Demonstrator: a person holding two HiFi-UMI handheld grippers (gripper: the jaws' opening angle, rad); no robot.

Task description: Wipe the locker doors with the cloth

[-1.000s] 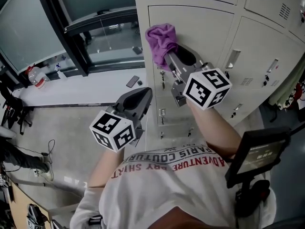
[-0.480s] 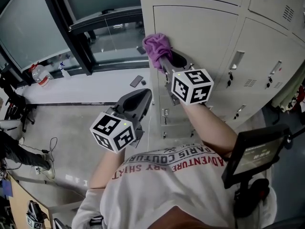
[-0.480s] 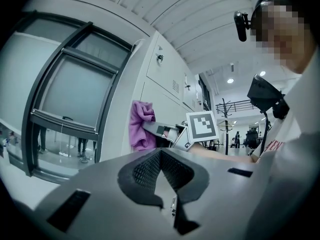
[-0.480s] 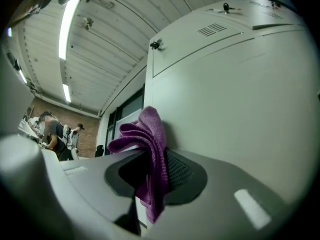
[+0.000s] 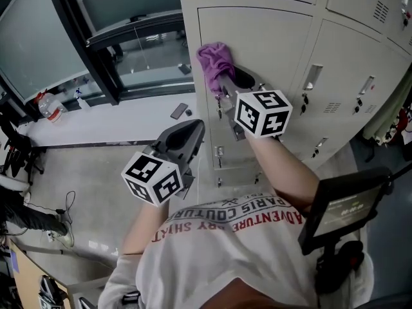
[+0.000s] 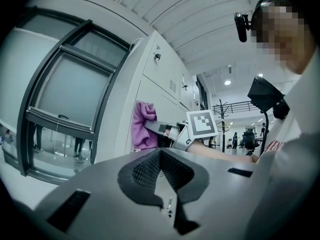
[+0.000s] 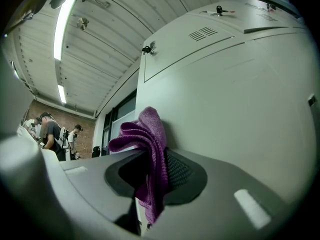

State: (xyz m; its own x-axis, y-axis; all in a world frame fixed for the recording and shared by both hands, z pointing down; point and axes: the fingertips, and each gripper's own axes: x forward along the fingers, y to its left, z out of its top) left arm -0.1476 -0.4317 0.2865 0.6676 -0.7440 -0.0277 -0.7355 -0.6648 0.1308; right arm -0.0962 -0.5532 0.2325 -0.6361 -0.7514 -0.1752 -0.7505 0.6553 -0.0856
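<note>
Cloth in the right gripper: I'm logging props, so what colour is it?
Purple. The cloth shows best in the right gripper view, pinched between the jaws.

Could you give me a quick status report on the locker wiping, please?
Right gripper shut on purple cloth, cloth against locker door. Left gripper shut, empty, held off to the side. Nothing blocking the wipe.

A dark-framed window (image 5: 38, 44) meets grey floor (image 5: 96, 166) under ceiling strip lights (image 7: 65, 19).

Right tool (image 5: 223, 79) raised, clamped; left tool (image 5: 192, 129) lower, closed
</note>
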